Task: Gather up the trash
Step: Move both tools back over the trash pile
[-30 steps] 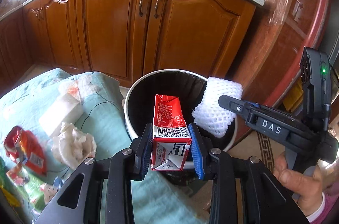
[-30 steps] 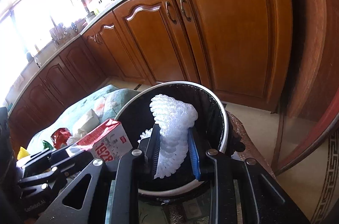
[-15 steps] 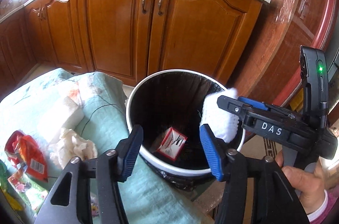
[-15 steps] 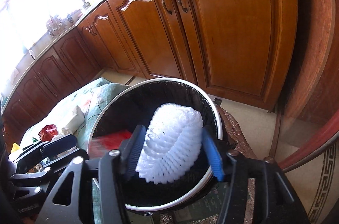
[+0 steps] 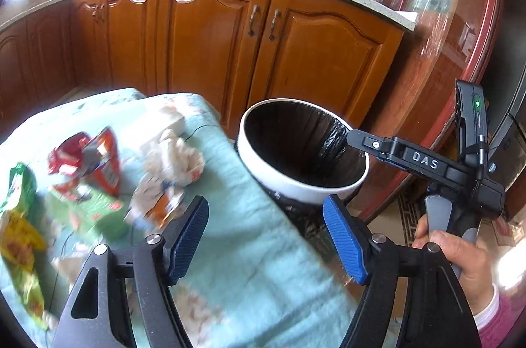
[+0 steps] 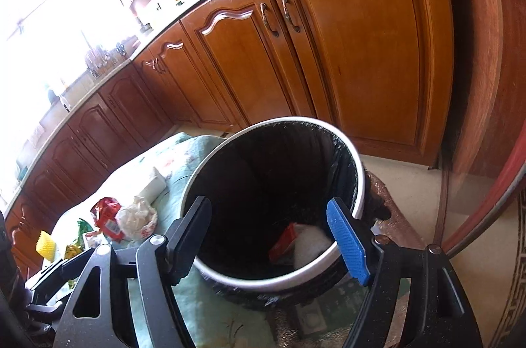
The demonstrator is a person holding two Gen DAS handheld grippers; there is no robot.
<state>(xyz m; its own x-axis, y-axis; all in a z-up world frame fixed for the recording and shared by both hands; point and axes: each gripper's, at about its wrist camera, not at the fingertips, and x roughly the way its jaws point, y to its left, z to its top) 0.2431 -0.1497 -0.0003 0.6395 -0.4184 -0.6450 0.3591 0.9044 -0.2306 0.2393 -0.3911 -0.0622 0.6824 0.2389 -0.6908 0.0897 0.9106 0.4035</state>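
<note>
Plenty of trash left on the teal cloth (image 5: 263, 249), all of it off to the left of the left gripper (image 5: 266, 236), whose jaws have just been opening and now stand wide with nothing between them. Farthest left are green and yellow snack bags (image 5: 19, 236), then a red wrapper (image 5: 70, 155), then the crumpled tissue (image 5: 174, 155) nearest the left jaw. All of it looks light, soft and crinkly, so I'd pinch the tissue across its bulky middle. That side is motion-blurred and the labels can't be read. Ahead and right is the white trash bin (image 5: 296, 188). The right gripper (image 6: 273, 236) has also just been opening, empty, with the bin between its jaws; a red carton (image 6: 282, 241) and white foam netting (image 6: 309, 241) lie at the bottom, partly hidden by the rim.
</note>
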